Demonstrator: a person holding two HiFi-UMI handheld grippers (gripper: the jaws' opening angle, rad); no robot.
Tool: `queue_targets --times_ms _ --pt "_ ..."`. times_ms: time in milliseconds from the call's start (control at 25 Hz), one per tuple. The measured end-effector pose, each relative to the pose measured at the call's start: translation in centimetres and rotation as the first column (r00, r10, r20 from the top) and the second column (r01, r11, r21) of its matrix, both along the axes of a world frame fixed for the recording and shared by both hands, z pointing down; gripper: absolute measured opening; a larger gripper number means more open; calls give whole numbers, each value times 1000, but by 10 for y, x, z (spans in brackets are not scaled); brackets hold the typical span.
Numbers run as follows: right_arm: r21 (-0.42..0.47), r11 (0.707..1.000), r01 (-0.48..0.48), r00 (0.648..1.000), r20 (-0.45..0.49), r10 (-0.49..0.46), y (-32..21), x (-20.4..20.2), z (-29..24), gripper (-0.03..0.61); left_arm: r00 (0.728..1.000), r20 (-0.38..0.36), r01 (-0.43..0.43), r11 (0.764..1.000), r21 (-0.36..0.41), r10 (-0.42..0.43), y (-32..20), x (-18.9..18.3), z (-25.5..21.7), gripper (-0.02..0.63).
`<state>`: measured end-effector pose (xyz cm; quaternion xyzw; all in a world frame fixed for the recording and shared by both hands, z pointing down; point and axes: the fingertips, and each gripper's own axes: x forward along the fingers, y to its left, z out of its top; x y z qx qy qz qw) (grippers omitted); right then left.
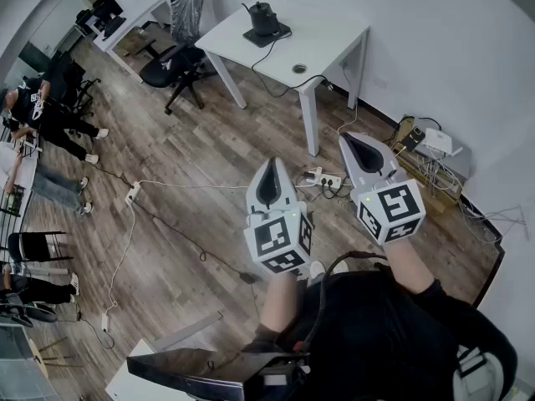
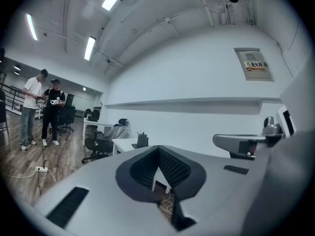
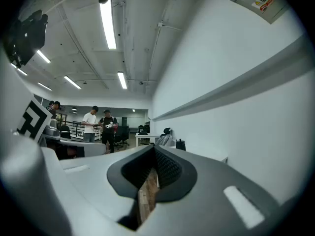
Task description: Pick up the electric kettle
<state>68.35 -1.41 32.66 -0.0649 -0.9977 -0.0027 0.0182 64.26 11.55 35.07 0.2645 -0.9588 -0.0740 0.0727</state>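
On the white rectangular table [image 1: 334,32] stood the black electric kettle [image 1: 263,17].
The left gripper [image 1: 270,165] and right gripper [image 1: 349,140] hung closed, empty.

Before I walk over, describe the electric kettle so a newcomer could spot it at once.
Find the white table by the wall, at the top of the head view. On its left half stands the electric kettle, dark, on a flat dark base. Nothing else stands on that tabletop; its only neighbour is a round cable hole.
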Motion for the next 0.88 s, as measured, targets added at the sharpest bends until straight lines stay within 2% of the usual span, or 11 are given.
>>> queue_targets --times_ms 640,880 --pt "5 1000 1 1000 4 -1 -2 1 -4 0 1000 0 2 1000 -2 -2 -2 0 -3 0" --pt "1 1000 -4 1000 -1 4 1 -2 0 0 999 -8 41 999 10 -41 16 -4 1 0"
